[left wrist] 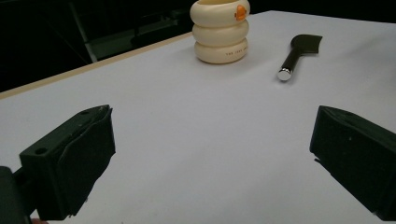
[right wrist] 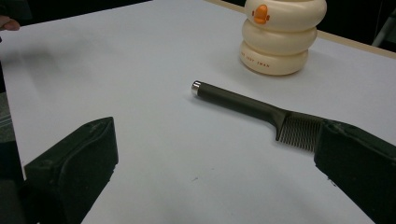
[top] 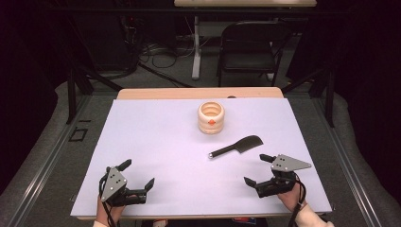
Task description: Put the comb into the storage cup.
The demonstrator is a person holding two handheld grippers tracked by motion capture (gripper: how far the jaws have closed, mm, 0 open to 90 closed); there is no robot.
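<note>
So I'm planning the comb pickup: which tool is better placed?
Right. The right tool is open and sits just beside the comb; the left tool is farther off across the table.

High view looks down from above; both gripper views skim low across the table (top: 156, 142), sharing the comb (top: 236, 146)
</note>
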